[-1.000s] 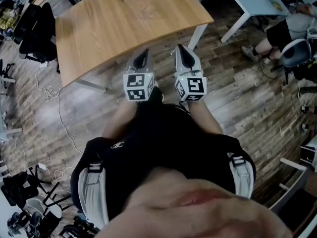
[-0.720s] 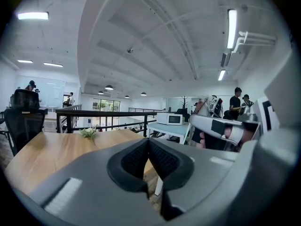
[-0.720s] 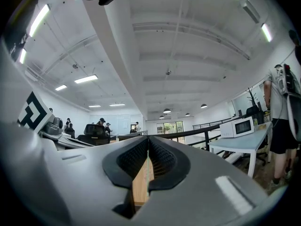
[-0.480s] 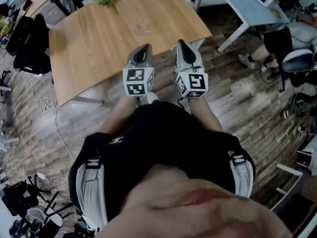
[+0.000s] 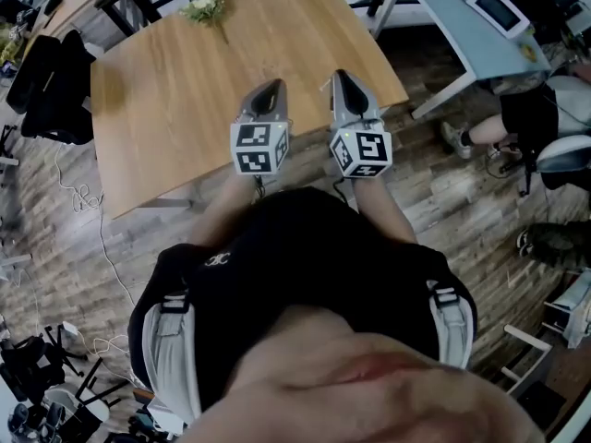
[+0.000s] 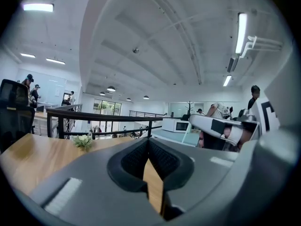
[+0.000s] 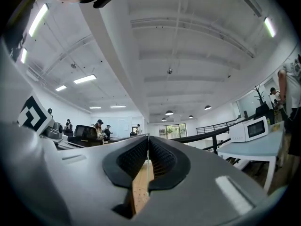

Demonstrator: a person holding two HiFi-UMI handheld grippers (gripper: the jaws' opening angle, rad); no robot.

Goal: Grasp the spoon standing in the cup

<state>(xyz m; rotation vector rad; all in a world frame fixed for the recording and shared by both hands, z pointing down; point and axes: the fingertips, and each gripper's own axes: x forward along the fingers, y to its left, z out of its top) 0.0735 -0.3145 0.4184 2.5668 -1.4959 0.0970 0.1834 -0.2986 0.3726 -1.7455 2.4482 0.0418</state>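
Closest to us, below the head camera, is our black top with grey shoulder straps [image 5: 174,340], and our forearms reach forward from it. Each arm ends in a marker cube: the left cube [image 5: 259,149] and the right cube [image 5: 362,152] sit side by side, near each other but apart. Ahead of them, the left gripper [image 5: 271,90] and the right gripper [image 5: 343,81] point out over the near edge of the wooden table [image 5: 175,90], hanging above it. The left gripper view shows its jaws pressed together at the tips with nothing between them, only a sliver of tabletop in the gap lower down. The right gripper view shows the same: pads meeting, nothing held. Farther across the table, near its far edge, lies a small sprig of flowers [image 5: 208,7], with a black railing [image 6: 94,117] behind it. A black chair [image 5: 55,72] stands off the table's left side. To the right, across the plank floor [image 5: 443,192], a pale desk [image 5: 462,35] carries a microwave [image 5: 499,7]. We cannot place the spoon or the cup; no view shows them.
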